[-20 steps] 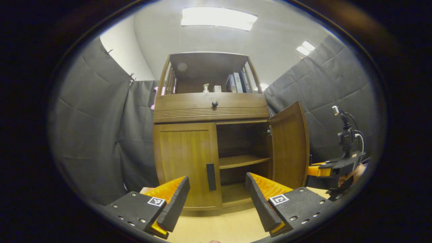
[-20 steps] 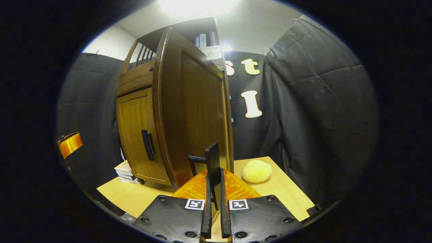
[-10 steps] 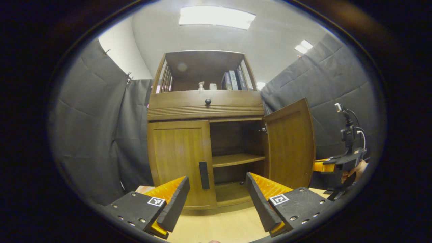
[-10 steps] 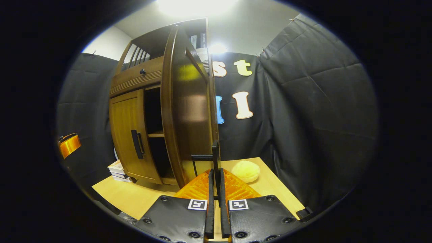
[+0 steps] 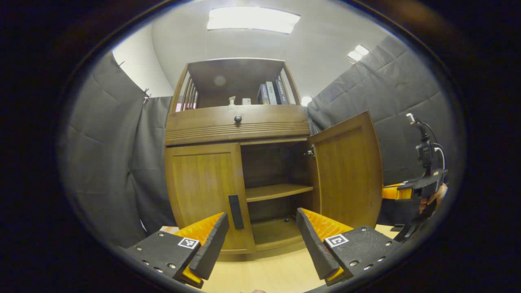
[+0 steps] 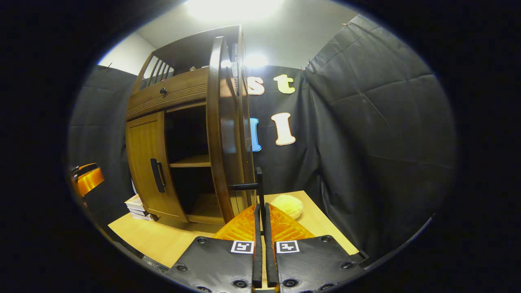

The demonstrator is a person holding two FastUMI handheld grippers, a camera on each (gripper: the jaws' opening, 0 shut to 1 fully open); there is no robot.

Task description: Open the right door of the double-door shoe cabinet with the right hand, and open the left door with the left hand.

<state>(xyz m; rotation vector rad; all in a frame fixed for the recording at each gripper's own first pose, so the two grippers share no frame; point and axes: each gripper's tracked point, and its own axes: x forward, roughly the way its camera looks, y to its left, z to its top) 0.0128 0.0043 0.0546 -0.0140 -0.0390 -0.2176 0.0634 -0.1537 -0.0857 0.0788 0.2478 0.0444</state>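
one door of the shoe cabinet point(image 5: 238, 126) stands swung out: the right door point(image 5: 348, 171), with the right gripper point(image 6: 260, 211) pinched tight on its black handle point(image 6: 259, 185), so the first step looks about done. the left door point(image 5: 201, 191) is closed, its handle point(image 5: 235, 206) just ahead of the left gripper point(image 5: 260, 232), whose fingers are spread wide and empty. the next move, i judge, calls for bringing that gripper forward so the handle sits between the fingers, closing, then pulling along the door's arc. book spines point(image 5: 270, 92) on the top shelf carry writing too small to read; the square markers on the fingers point(image 5: 336, 240) hold patterns, no words.
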